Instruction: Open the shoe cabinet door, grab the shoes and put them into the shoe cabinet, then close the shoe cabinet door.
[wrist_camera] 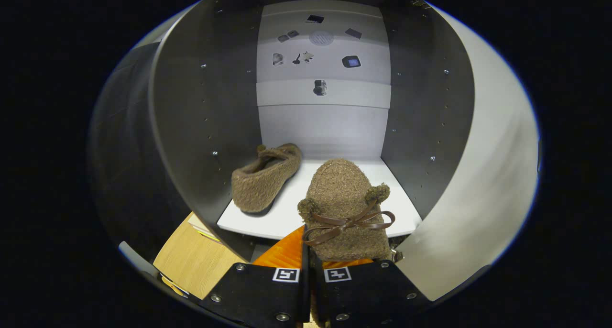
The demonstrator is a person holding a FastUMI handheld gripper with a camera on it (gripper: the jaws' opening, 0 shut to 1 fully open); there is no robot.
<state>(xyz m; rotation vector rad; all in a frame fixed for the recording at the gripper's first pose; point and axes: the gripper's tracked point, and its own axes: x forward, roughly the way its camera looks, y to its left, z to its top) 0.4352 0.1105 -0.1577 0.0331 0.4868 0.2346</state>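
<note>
The shoe cabinet [205, 127] stands open in front of me, with dark side walls and a white shelf [287, 213]. One brown fuzzy slipper [265, 177] lies on that shelf, tilted against the left wall. A second brown fuzzy slipper [344, 203] with a brown bow hangs in my gripper [308, 251], its toe pointing inward over the shelf's front edge. My gripper is shut on this slipper's rear edge, the fingers almost touching. The slipper's heel is hidden behind the fingers.
A broad white panel [483, 175], seemingly the open door, stands to the right of the opening. The cabinet's pale back wall [325, 127] carries small pictures. A higher shelf edge [287, 93] crosses it. Wooden floor [191, 261] shows below the shelf on the left.
</note>
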